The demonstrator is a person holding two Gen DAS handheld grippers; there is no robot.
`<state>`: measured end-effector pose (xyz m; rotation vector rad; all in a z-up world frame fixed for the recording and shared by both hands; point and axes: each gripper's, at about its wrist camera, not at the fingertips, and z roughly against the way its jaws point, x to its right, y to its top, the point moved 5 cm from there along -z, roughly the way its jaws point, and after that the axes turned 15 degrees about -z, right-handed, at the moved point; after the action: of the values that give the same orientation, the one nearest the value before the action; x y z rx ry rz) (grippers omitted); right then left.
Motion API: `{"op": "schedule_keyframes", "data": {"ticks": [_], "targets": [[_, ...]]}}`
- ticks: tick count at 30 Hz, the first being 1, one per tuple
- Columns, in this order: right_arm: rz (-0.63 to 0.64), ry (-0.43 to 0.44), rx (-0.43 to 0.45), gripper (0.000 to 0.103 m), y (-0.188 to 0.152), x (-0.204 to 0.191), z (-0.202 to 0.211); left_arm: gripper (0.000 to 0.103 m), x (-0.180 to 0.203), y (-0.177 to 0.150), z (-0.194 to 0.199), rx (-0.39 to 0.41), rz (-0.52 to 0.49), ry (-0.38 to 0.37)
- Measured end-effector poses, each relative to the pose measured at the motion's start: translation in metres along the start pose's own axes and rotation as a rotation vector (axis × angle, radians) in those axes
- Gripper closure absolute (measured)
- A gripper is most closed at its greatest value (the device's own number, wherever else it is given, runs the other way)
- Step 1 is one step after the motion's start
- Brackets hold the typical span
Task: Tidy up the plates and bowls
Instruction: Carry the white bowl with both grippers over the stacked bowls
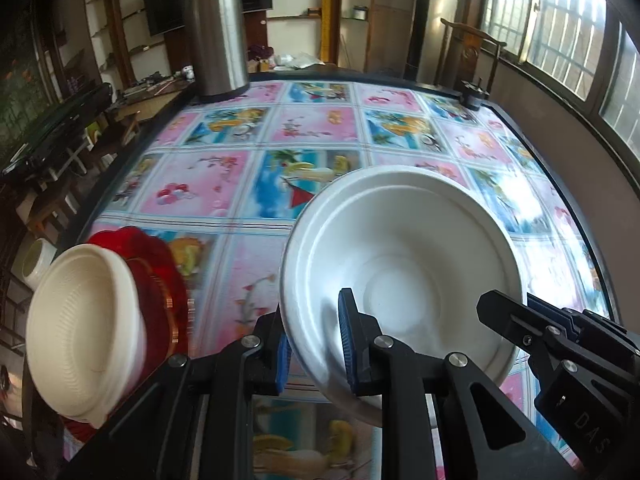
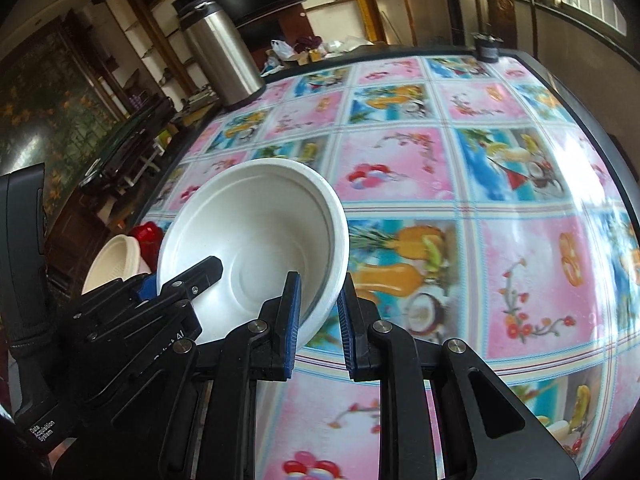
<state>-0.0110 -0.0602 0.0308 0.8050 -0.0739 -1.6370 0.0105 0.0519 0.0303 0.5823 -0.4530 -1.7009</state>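
A white foam bowl (image 1: 404, 264) is held tilted above the table. My left gripper (image 1: 314, 344) is shut on its near-left rim, one finger inside and one outside. My right gripper (image 2: 318, 320) is shut on the opposite rim of the same bowl (image 2: 256, 248); it also shows at the lower right of the left wrist view (image 1: 520, 320). At the table's left edge a stack of cream bowls (image 1: 84, 332) leans on a red plate (image 1: 156, 276). The stack (image 2: 116, 260) and red plate (image 2: 148, 236) also show in the right wrist view.
The table has a glossy pink and blue picture cloth (image 1: 320, 128). A tall steel thermos (image 1: 216, 32) stands at the far left corner. A small dark object (image 1: 474, 94) sits at the far right corner. A wooden chair (image 1: 472, 52) stands beyond.
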Motion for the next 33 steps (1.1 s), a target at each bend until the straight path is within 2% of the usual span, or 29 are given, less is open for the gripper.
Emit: {"op": "schedule_keyframes", "data": {"ticks": [16, 25, 33], "targets": [[0.172, 0.086, -0.034, 0.085, -0.018, -0.111, -0.021, 0.083, -0.101, -0.032, 0.036, 0.022, 0.138, 0.123], [0.241, 0.106, -0.077, 0.085, -0.039, -0.155, -0.040, 0.083, -0.139, -0.053, 0.042, 0.010, 0.200, 0.161], [0.281, 0.110, -0.094, 0.085, -0.051, -0.183, -0.049, 0.083, -0.160, -0.066, 0.036, -0.008, 0.245, 0.164]]}}
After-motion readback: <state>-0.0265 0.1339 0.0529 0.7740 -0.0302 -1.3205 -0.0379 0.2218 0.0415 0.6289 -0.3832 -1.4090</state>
